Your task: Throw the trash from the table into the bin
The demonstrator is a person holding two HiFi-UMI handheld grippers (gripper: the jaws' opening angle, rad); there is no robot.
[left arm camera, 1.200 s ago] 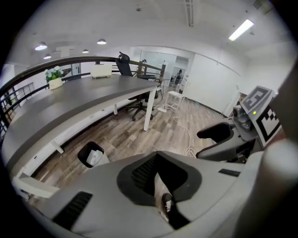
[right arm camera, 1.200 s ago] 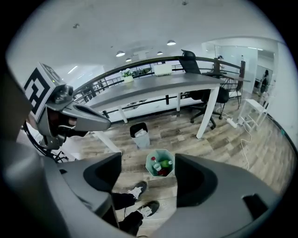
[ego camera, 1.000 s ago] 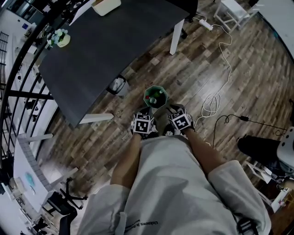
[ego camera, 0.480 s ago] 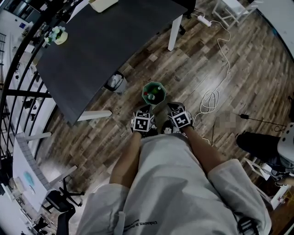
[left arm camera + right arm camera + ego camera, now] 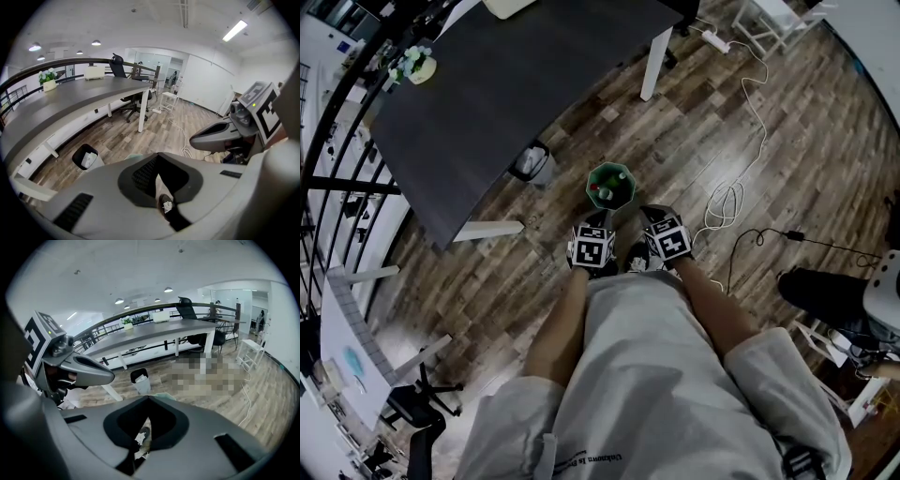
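The green bin [image 5: 592, 187] stands on the wood floor just ahead of me, with a clear bottle [image 5: 621, 191] and a red scrap inside. My left gripper [image 5: 599, 223] and right gripper [image 5: 652, 215] hang side by side just short of it, pointing down and forward. In the left gripper view the left gripper [image 5: 157, 155] has its tips together with nothing between them; only a shoe shows below. The right gripper [image 5: 149, 398] is likewise shut and empty. The dark table [image 5: 516, 84] lies beyond, to the left.
A small grey wastebasket [image 5: 532, 165] stands by the table's white leg [image 5: 488, 231]. White cables [image 5: 733, 202] loop over the floor at the right, and a black chair base [image 5: 817, 298] sits farther right. A plant pot [image 5: 414, 67] and a white item [image 5: 511, 7] rest on the table.
The green bin shows slightly higher and farther from the grippers in the head view. Both grippers stay close together in front of the person.
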